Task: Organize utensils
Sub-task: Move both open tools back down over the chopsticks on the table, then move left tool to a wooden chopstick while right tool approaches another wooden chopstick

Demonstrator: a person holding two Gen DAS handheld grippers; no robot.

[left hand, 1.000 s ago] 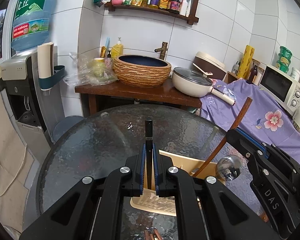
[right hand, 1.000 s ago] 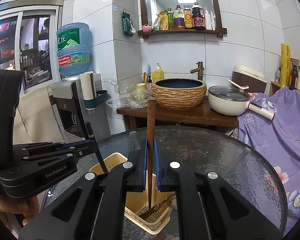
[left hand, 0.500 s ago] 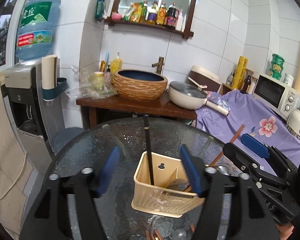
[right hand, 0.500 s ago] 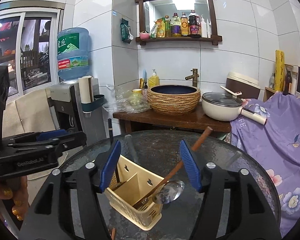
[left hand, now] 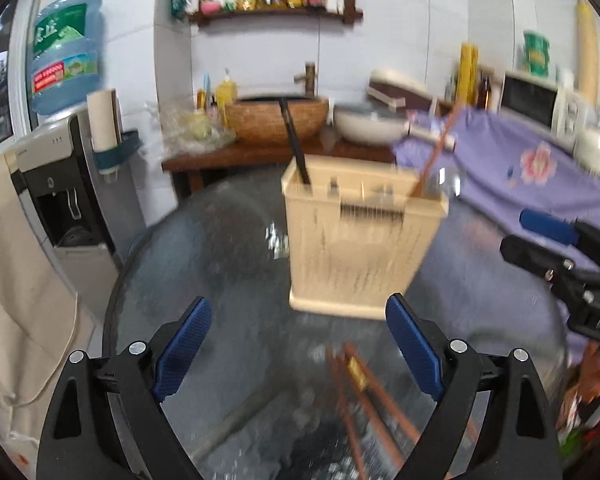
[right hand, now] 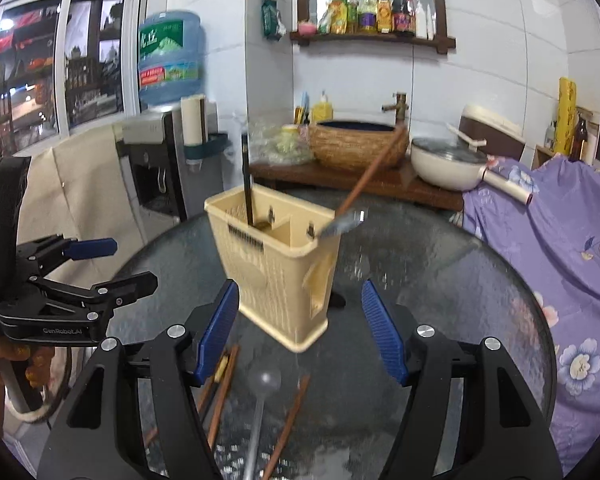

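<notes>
Beige slotted plastic caddy (right hand: 276, 272); textured glossy glass table (right hand: 440, 280); wooden chopsticks (right hand: 220, 392).

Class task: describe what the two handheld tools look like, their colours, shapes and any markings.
Both the left tool and the right tool are matte black, angular frames with silver screw heads and two fingers faced with ribbed blue pads. White lettering "GenRobot.AI" marks the left tool's side in the right wrist view.
</notes>
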